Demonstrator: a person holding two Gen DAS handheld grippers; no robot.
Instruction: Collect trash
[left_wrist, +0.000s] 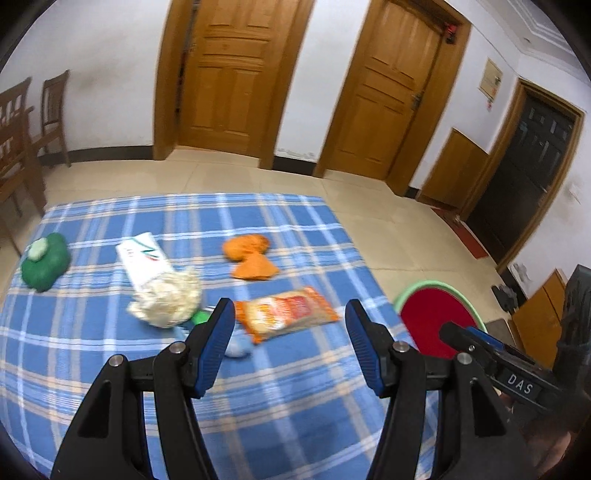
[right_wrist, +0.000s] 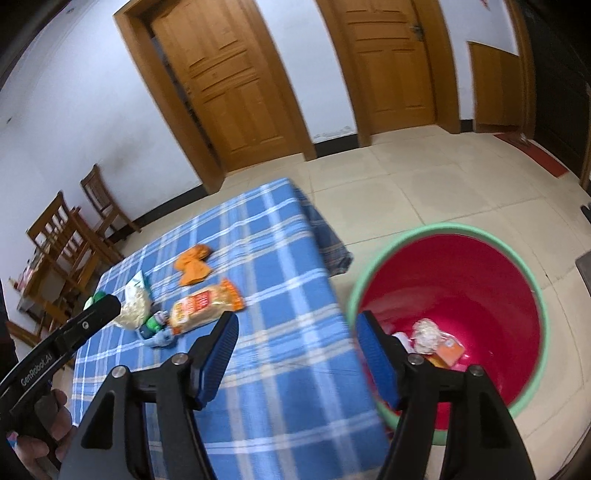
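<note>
Left gripper (left_wrist: 290, 328) nearest the lens, jaws spread wide, nothing between them, above the blue plaid tablecloth (left_wrist: 288, 398). On the cloth, left to right: green lump (left_wrist: 46, 267) with a pale disc on top; white carton (left_wrist: 144, 258); crumpled white wad (left_wrist: 168, 299) touching the carton's near end; small green and pale-blue scraps just beside the wad, too blurred to identify; orange wrapper (left_wrist: 251, 258) farther back; orange snack packet (left_wrist: 286, 312) just ahead of the left fingers. Right gripper (right_wrist: 295, 334) jaws also wide apart, empty, straddling the table edge and the red bin (right_wrist: 480, 288) with green rim. Bin stands on the floor beside the table, holding crumpled paper (right_wrist: 426, 334) and an orange wrapper.
</note>
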